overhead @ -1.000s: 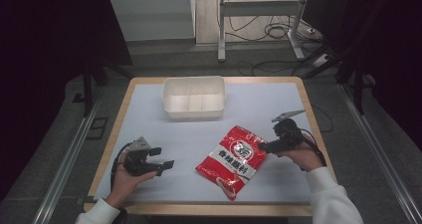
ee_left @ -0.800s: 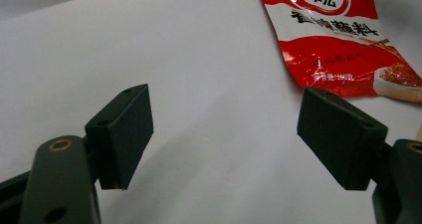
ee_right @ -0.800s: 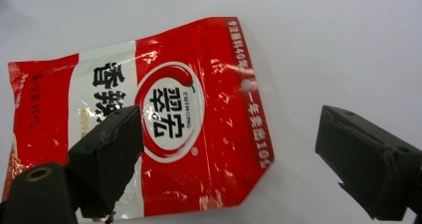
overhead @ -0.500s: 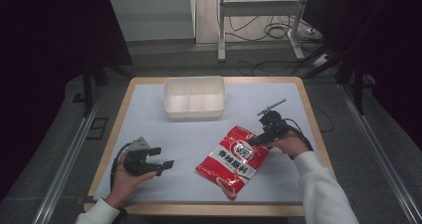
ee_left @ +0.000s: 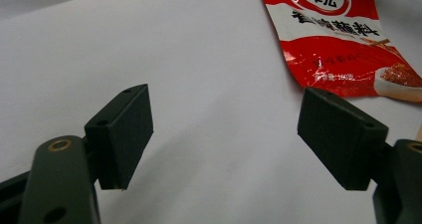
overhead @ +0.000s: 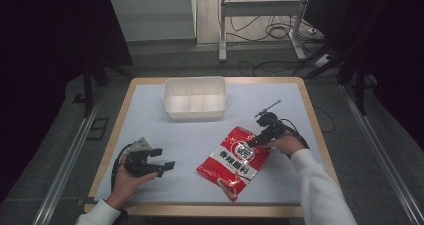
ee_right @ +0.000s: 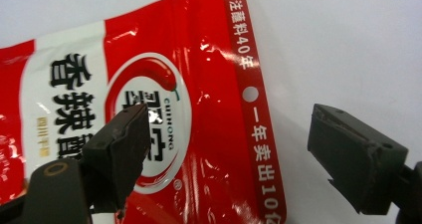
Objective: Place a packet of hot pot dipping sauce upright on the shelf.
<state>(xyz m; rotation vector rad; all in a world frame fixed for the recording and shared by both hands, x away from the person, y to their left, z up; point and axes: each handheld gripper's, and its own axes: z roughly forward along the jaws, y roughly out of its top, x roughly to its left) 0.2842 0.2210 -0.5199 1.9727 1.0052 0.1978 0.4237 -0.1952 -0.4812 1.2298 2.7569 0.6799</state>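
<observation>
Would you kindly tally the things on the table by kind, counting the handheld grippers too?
Red seasoning pouch: 1
White plastic bin: 1
Handheld grippers: 2, the left gripper and the right gripper
Total: 4

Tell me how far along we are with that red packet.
Early. The red packet lies flat on the table; the white tub looks empty. The right hand-held gripper, jaws just closing slightly, straddles the packet's top edge, not gripping. Grasping and any moving remain. The left hand-held gripper rests open.
</observation>
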